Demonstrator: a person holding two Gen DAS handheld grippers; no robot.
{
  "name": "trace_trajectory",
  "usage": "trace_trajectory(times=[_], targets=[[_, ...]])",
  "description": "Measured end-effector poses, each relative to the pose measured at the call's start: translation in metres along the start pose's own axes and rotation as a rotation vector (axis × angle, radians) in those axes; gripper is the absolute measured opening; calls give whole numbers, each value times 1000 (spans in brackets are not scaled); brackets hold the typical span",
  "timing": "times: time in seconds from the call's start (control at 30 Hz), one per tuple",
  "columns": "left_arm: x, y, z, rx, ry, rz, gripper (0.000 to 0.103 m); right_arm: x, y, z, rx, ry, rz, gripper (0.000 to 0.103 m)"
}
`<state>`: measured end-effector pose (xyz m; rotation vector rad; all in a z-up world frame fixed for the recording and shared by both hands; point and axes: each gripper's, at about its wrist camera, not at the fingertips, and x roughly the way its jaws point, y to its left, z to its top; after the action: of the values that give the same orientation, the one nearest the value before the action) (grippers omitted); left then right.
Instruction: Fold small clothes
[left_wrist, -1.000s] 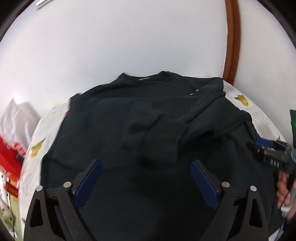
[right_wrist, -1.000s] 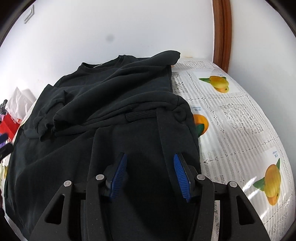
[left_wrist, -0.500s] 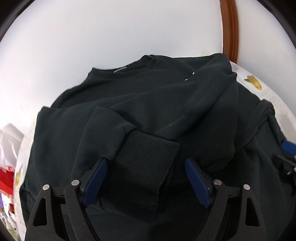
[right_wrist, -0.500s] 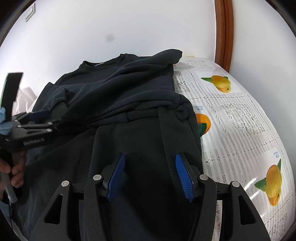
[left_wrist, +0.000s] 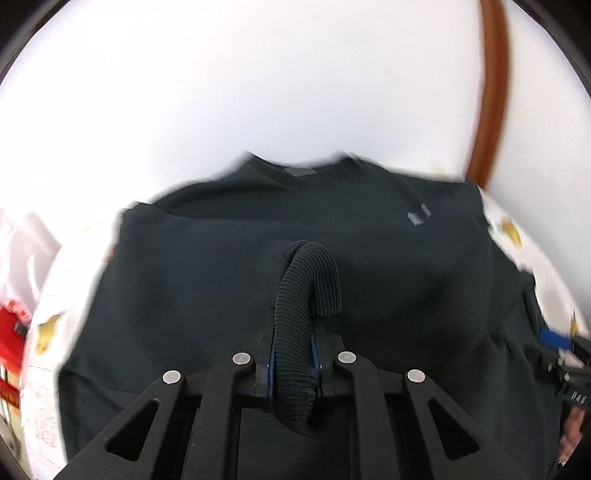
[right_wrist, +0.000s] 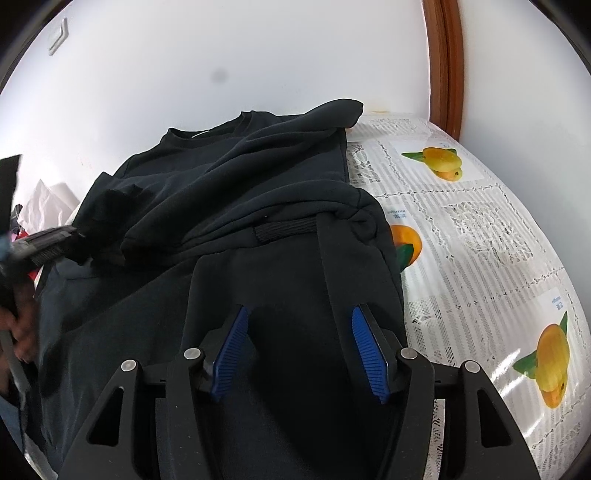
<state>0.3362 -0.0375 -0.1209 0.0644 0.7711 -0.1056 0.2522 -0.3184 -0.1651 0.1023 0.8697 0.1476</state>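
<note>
A black sweatshirt (left_wrist: 207, 273) lies spread on the table, collar toward the wall; it also shows in the right wrist view (right_wrist: 258, 184). My left gripper (left_wrist: 293, 354) is shut on the ribbed cuff (left_wrist: 310, 280) of one sleeve, which stands up between the blue pads. My right gripper (right_wrist: 299, 354) is open, its blue pads (right_wrist: 369, 354) hovering over the lower right part of the sweatshirt, empty. The other sleeve lies folded across the body, its cuff (right_wrist: 284, 230) facing right. The left gripper appears at the left edge of the right wrist view (right_wrist: 44, 240).
A tablecloth printed with fruit (right_wrist: 480, 236) covers the table right of the garment. A white wall and brown door frame (right_wrist: 443, 66) stand behind. Red and white items (left_wrist: 14, 325) sit off the table's left edge.
My left gripper moved forward onto the sleeve cuff and closed on it. The right gripper stayed open in nearly the same place.
</note>
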Motion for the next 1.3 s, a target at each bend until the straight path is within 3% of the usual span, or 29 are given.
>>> trace_trajectory(times=[0.17, 0.27, 0.4, 0.57, 0.67, 0.77, 0.9, 1.2, 1.27, 1.3], targets=[[-11, 65, 8, -126, -34, 3, 13, 0, 1, 0, 2, -1, 0, 59], [-15, 90, 10, -156, -58, 36, 13, 0, 0, 0, 4, -2, 2, 59], [-15, 123, 10, -219, -69, 15, 13, 0, -1, -1, 13, -2, 11, 59], [8, 142, -1, -274, 24, -17, 18, 0, 1, -1, 7, 2, 1, 59], [19, 151, -13, -289, 75, 54, 26, 1, 1, -1, 4, 2, 1, 59], [21, 161, -20, -314, 91, 63, 27, 1, 1, -1, 0, 4, -5, 59], [12, 173, -25, -299, 76, 221, 25, 2, 2, 0, -4, 6, -12, 59], [-10, 190, -50, -348, 101, 134, 26, 5, 5, 0, -21, 12, -27, 61], [-18, 184, -58, -336, 118, 111, 36, 6, 7, 0, -34, 16, -36, 63], [-23, 180, -63, -319, 123, 101, 47, 7, 9, 0, -45, 20, -43, 64]])
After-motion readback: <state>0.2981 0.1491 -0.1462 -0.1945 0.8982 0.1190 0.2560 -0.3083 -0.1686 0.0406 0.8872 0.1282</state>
